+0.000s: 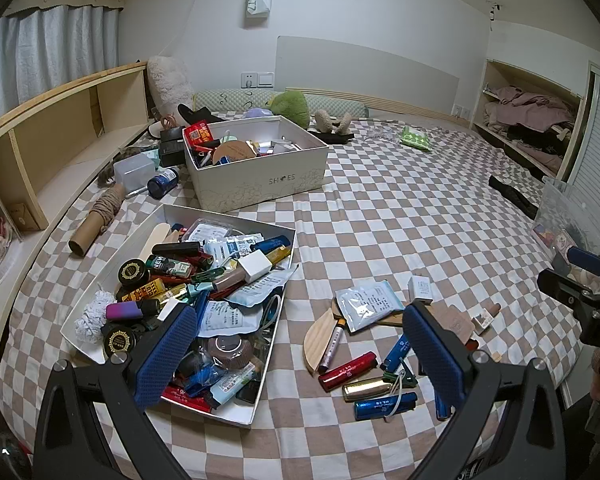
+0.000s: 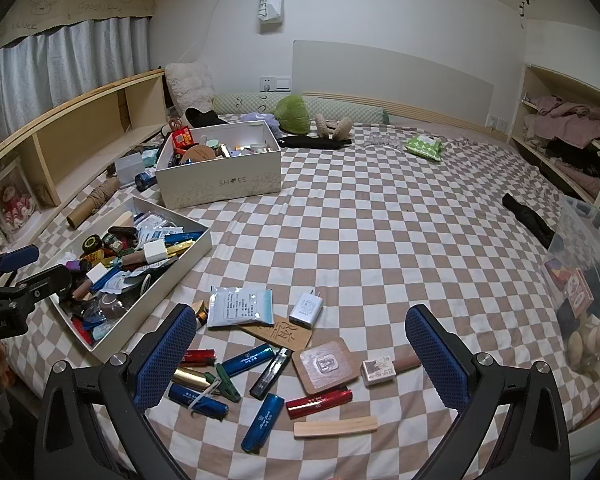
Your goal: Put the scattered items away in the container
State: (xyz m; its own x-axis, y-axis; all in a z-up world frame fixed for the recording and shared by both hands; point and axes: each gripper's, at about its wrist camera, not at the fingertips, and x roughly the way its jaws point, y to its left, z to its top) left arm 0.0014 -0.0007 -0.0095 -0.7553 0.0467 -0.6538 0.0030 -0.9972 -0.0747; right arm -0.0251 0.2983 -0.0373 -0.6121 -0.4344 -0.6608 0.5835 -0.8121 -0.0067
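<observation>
A shallow white box lid (image 1: 260, 364) (image 2: 196, 246) lies on the checked bed, piled with lighters, packets and small jars. Right of it lie scattered items: several blue, red and gold lighters (image 2: 314, 398) (image 1: 348, 372), a white packet (image 2: 240, 306) (image 1: 366, 306), a white charger (image 2: 306, 310), a square wooden coaster (image 2: 324, 366), a wooden stick (image 2: 334, 426), a green clip (image 2: 226, 386). My left gripper (image 1: 300, 356) is open and empty, above the lid's right edge. My right gripper (image 2: 300, 360) is open and empty, above the scattered items.
A white shoe box (image 1: 256, 172) (image 2: 220, 176) with small things stands behind the lid. A cardboard tube (image 1: 96, 220), a jar and plush toys lie near the wooden shelf (image 1: 60, 140) on the left. A clear plastic bin (image 2: 584, 280) stands at the right edge.
</observation>
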